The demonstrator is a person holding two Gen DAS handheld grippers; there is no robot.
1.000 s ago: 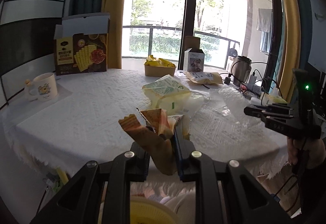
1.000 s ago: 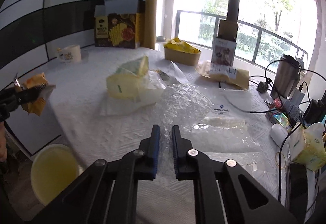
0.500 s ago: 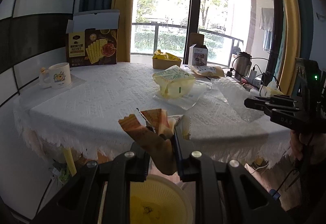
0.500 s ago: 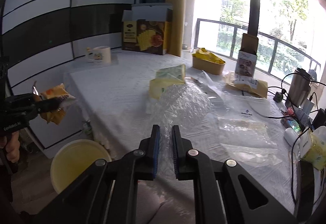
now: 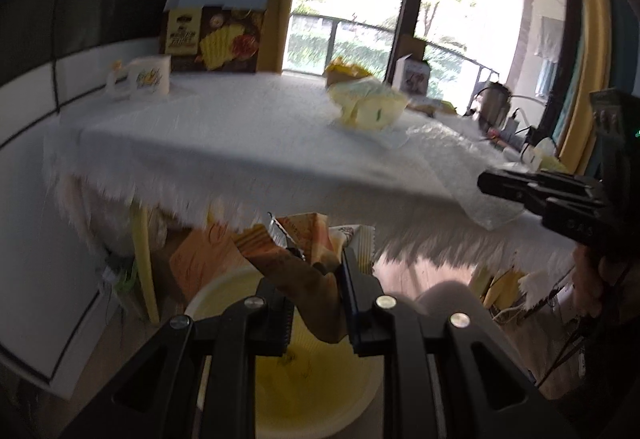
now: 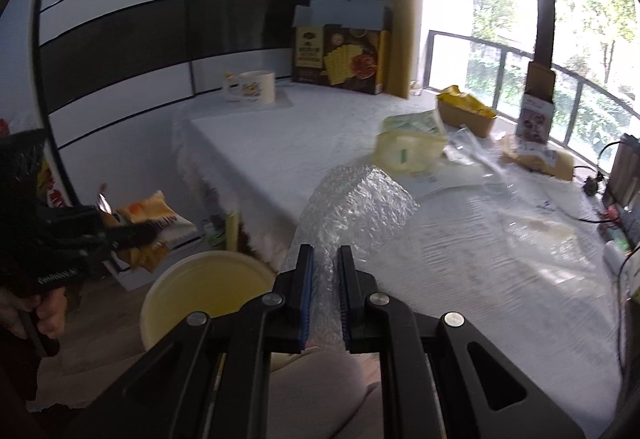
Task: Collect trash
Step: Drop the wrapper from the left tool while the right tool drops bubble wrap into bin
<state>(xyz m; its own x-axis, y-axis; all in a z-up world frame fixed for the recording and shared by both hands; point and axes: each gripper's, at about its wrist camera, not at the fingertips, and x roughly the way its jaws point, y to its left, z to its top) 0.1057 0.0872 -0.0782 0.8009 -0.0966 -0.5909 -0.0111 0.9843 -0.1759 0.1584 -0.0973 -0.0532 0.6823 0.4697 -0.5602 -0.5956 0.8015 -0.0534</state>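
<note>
My left gripper is shut on a crumpled orange snack wrapper, held off the table's front edge above a pale yellow bin on the floor. In the right wrist view the same wrapper hangs in the left gripper at the left, just beside the bin. My right gripper is shut on a sheet of clear bubble wrap, lifted over the table's near corner. The right gripper also shows at the right of the left wrist view.
On the white tablecloth lie a yellow-green bag, clear plastic sheets, a mug, a cracker box, a brown tray of yellow wrappers and a flask with cables. A knee is next to the bin.
Both grippers have pulled back from the table and sunk toward the floor. The left one now holds the wrapper over the bin; the right one has dragged the bubble wrap to the table's corner.
</note>
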